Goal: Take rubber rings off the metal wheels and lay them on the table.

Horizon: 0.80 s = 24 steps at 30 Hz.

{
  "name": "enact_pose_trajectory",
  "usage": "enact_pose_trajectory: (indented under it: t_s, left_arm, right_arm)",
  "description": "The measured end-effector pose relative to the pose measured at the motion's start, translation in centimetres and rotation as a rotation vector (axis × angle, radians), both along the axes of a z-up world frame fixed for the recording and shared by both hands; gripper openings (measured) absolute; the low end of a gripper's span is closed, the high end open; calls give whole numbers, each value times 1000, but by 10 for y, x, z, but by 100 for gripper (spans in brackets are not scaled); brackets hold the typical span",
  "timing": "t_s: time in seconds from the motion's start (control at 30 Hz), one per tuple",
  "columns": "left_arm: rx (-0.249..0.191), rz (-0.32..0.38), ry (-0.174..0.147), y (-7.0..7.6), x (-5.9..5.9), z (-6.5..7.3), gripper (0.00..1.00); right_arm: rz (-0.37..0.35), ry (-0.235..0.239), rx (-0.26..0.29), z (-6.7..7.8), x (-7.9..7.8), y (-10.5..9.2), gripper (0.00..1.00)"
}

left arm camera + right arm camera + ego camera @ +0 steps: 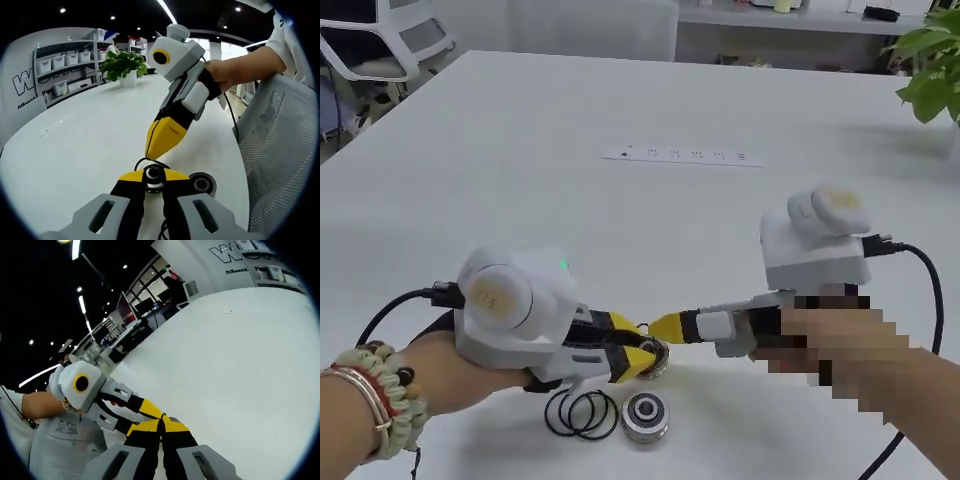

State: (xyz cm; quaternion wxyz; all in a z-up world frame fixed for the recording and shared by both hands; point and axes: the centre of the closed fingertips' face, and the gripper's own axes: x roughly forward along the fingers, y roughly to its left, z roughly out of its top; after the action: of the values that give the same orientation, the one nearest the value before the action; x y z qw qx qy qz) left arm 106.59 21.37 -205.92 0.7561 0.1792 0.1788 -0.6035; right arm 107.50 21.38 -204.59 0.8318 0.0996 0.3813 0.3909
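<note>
Left hand-held gripper [154,174] clamps metal wheel [154,180], mostly hidden; right hand-held gripper [161,424] jaws pressed together, anything pinched unclear

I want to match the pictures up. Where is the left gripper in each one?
Head view: left gripper at lower left, clamping a metal wheel.
Left gripper view: the gripper stands at bottom centre.
Right gripper view: the gripper sits at lower left.
Shared landmark: the white table.
</note>
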Motion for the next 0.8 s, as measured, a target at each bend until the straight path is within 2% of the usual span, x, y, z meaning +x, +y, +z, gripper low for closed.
enact_pose_trajectory:
  t_s: [0.03, 0.1, 0.2, 0.4, 0.57, 0.7, 0.8]
  left_arm:
    - [0, 0, -1, 0, 0, 0, 7]
    - [0, 0, 0, 0, 0, 0, 7]
    - [-9, 6, 2, 0, 0, 0, 7]
    - [-8, 16, 12, -1, 0, 0, 7]
    - [18, 3, 15, 1, 1, 1, 8]
    - [-16, 13, 38, 2, 4, 12, 15]
    - [-39, 22, 34, 5, 9, 26, 16]
  right_arm:
    - [5, -2, -10, -3, -1, 1, 0]
    - [-13, 51, 37, -5, -4, 2, 0]
    - [-16, 30, 6, -6, -2, -2, 0]
    - [8, 29, -54, -16, -6, 0, 0]
    - [4, 32, -55, -16, -5, -2, 0]
    - [-5, 31, -54, -15, -5, -3, 0]
    - [-7, 34, -55, -15, -5, -4, 0]
